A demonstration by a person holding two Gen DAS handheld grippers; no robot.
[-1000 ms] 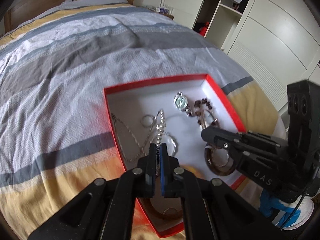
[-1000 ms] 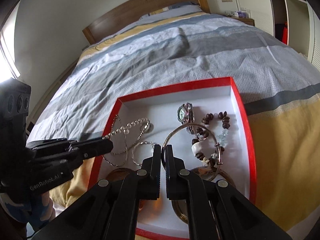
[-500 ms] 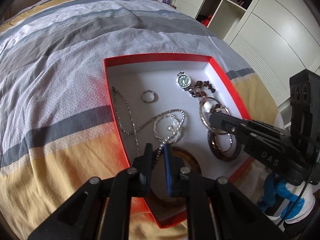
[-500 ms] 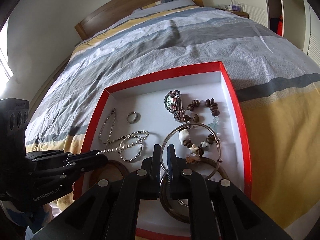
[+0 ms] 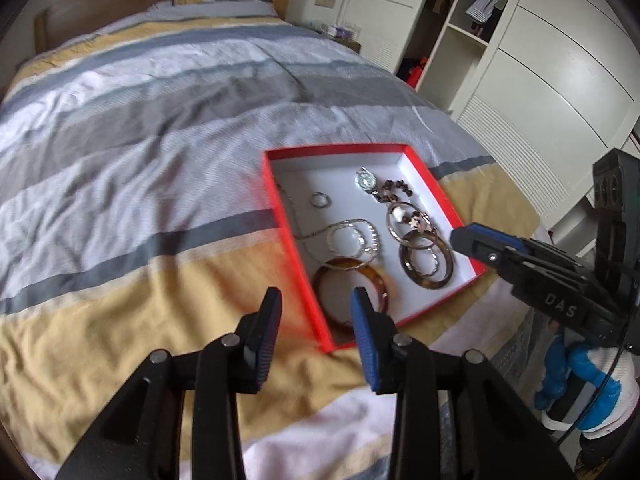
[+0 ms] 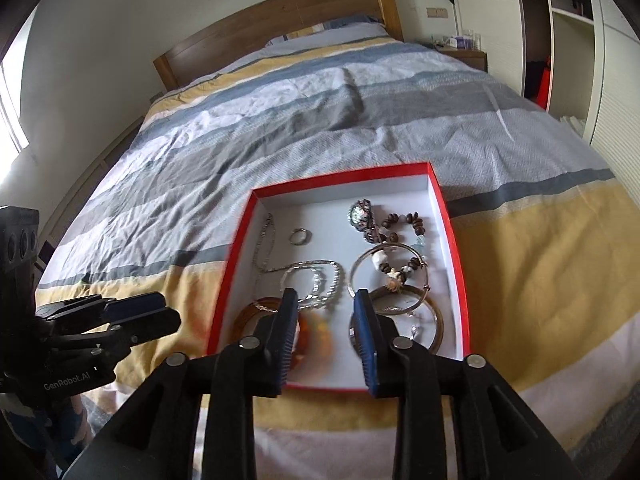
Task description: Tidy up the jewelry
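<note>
A red box (image 5: 340, 149) (image 6: 340, 179) with a white inside lies on the bed near its foot. In it are a watch (image 5: 366, 180) (image 6: 360, 212), a small ring (image 5: 320, 200) (image 6: 300, 236), a beaded bracelet (image 5: 394, 192), a silver chain with a bangle (image 5: 352, 236) (image 6: 316, 276), an amber bangle (image 5: 348, 284) and a brown bangle (image 5: 426, 266) (image 6: 424, 312). My left gripper (image 5: 315, 295) hangs over the box's near left corner, jaws opening, nothing between them. My right gripper (image 6: 326, 294) hovers over the box's near edge, jaws opening and bare. Each gripper also shows in the other's view, the right gripper (image 5: 472, 236) and the left gripper (image 6: 160, 312).
The striped grey, white and yellow duvet (image 5: 160, 140) covers the bed up to a wooden headboard (image 6: 280, 20). White wardrobes with open shelves (image 5: 500, 40) stand along the right. A bedside table (image 6: 464, 54) is at the far right corner. A person's blue and white glove (image 5: 580, 380) holds the right gripper.
Both grippers went from shut to open. The left let go of the silver chain, the right of the thin silver bangle. Both pulled back and up from the box.
</note>
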